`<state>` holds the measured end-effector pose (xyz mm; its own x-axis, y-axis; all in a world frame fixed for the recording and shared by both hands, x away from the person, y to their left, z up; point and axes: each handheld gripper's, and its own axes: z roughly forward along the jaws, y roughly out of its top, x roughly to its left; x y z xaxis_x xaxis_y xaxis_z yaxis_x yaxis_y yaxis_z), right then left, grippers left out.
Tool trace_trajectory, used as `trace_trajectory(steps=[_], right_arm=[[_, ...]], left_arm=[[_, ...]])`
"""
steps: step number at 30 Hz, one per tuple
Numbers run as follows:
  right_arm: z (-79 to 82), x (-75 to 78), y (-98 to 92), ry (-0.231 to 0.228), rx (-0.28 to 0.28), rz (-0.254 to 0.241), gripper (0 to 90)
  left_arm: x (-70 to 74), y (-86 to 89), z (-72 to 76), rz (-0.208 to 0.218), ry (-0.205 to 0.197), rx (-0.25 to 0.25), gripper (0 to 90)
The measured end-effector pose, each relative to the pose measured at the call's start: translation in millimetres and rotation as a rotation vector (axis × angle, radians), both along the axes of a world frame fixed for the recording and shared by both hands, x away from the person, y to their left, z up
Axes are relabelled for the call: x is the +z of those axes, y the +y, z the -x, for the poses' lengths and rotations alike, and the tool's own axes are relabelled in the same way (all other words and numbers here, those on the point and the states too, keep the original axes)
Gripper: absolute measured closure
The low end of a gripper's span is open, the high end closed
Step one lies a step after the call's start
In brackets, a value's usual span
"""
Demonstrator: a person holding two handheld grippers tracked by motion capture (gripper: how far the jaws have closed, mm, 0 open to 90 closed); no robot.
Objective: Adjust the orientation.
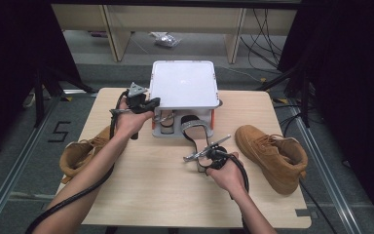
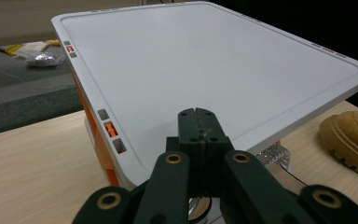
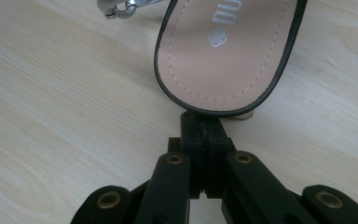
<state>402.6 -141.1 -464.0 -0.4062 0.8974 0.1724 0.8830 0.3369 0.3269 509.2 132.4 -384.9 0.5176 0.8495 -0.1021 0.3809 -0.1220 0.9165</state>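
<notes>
Evidently the work of getting the shoes into the white box point(image 1: 184, 84) is partway along. In the high view, the left tool point(image 1: 148, 103) sits against the box's near left corner, the raised lid just beyond it; its hand point(image 1: 129, 119) is turned inward with the forearm running back toward the tabletop's point(image 1: 141, 185) near left edge. One sandal point(image 1: 165, 122) already lies in the box's opening just right of that tool. The second sandal point(image 1: 195, 131) lies half out, its heel end toward the right tool point(image 1: 202, 155), whose hand point(image 1: 229, 173) is held low with the wrist angled up-left. Two tan boots point(image 1: 272, 156) wait off to either side.

From the left gripper view, the left tool point(image 2: 199, 122) has its jaws pressed together, nothing between them, tips overlapping the lid point(image 2: 205, 65).

From the right gripper view, the right tool point(image 3: 200, 126) is likewise closed on itself and empty, its tips right at the sandal's heel point(image 3: 223, 51); probably a push into the box remains.
</notes>
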Motion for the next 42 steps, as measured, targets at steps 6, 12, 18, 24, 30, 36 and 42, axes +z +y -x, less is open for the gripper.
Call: trace_trajectory(steps=[6,12,18,24,30,36,42], right_arm=[[-5.1,-1.8,11.2,-0.002,0.011,-0.03,90.0],[-9.9,-0.5,22.5,-0.014,0.01,-0.059,90.0],[-15.8,2.1,27.7,-0.077,0.031,-0.051,90.0],[-19.2,3.7,32.0,-0.081,0.028,-0.059,90.0],[-21.9,8.6,35.3,-0.094,0.012,-0.052,90.0],[-27.4,15.0,34.0,-0.158,0.009,-0.03,90.0],[-34.0,19.9,32.2,-0.226,0.014,0.004,90.0]], left_arm=[[0.0,0.1,0.0,0.002,0.0,0.0,89.9],[0.3,0.2,-0.2,-0.001,0.002,-0.001,89.8],[0.1,0.1,-0.2,0.001,0.001,-0.001,89.9],[0.2,0.2,-0.3,0.0,0.001,-0.002,89.8],[0.1,0.1,-0.2,0.0,0.001,-0.001,89.9],[0.3,0.0,-0.3,-0.001,0.002,-0.001,89.9],[0.2,0.1,-0.3,0.0,0.001,-0.002,89.9]])
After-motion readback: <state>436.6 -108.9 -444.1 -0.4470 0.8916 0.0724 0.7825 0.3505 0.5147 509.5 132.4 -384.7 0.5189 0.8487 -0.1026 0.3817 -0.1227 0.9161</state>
